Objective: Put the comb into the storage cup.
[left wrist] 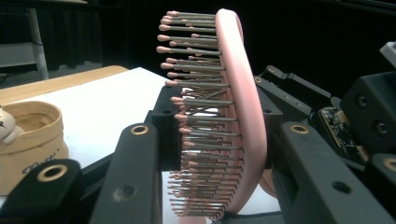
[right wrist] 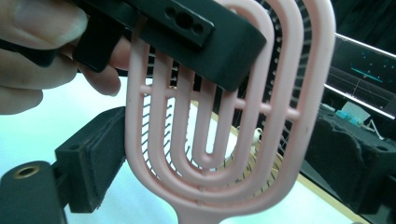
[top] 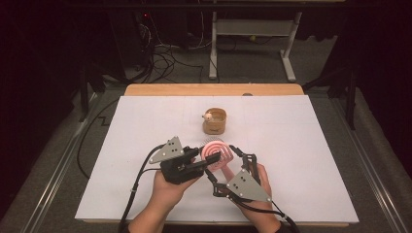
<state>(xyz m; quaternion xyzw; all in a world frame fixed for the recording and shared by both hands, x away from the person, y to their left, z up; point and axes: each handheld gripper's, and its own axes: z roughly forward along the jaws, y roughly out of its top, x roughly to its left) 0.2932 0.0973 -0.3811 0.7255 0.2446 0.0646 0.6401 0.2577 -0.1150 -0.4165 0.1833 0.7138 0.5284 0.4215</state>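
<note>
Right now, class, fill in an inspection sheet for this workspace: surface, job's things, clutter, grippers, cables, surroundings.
Surface: white table top, wooden edge at the far side.
Job's things: pink vented hairbrush, held up off the table between both grippers.
Clutter: small tan cup with a little figure on its rim, beyond the brush.
Grippers: left gripper shut on the hairbrush's head, bristles against one pad; right gripper open, its pads apart from the brush's rim.
Cables: a black cable trails from each gripper; more lie on the floor behind.
Surroundings: dark room, grey desk frame behind.
</note>
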